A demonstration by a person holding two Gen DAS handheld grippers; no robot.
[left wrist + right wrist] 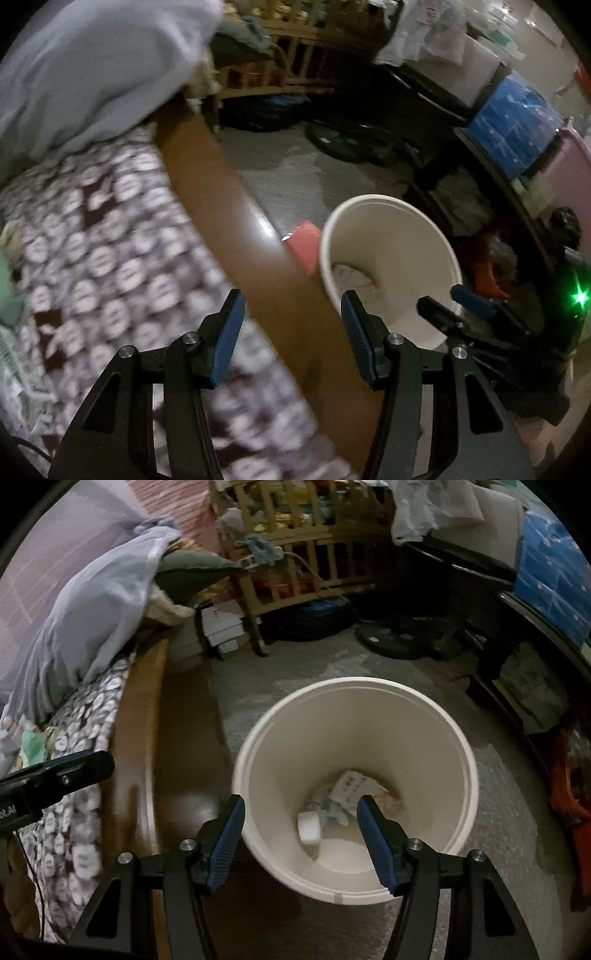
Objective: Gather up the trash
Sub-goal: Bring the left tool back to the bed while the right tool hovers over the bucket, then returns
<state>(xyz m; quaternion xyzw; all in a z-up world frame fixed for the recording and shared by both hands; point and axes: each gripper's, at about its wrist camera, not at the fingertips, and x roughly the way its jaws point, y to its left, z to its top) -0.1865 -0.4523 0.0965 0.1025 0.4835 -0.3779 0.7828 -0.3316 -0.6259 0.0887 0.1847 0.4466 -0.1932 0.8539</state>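
A white bucket stands on the grey floor beside the bed. Inside it lie a crumpled printed wrapper and a small white block. My right gripper is open and empty, hovering over the bucket's near rim. My left gripper is open and empty, above the bed's brown wooden side rail. The bucket shows to its right in the left wrist view, with the right gripper's fingers at its rim.
A bed with a patterned brown-and-white sheet and a pale blue blanket lies left. A wooden crib, white boxes, a fan base and dark furniture line the far and right sides. A pink item lies by the bucket.
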